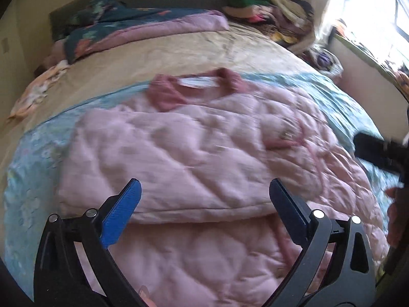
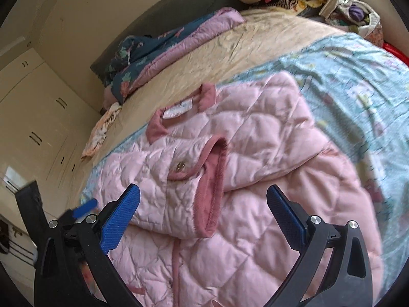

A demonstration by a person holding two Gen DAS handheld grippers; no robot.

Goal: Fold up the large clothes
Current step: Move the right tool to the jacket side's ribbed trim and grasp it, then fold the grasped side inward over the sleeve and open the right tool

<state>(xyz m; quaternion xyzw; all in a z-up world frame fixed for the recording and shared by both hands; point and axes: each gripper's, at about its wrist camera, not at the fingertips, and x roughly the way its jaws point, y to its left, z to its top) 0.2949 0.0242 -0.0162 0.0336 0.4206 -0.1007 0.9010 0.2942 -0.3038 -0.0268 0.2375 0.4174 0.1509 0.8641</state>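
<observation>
Both hand-held grippers, left (image 1: 204,199) and right (image 2: 203,204), hung wide and empty over the jacket (image 2: 242,179) (one sleeve (image 2: 184,192) folded across, body fold apparently left).

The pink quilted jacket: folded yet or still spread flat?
Partly folded: the pink quilted jacket has one sleeve laid across its front, cuff showing; the body lies spread.
</observation>
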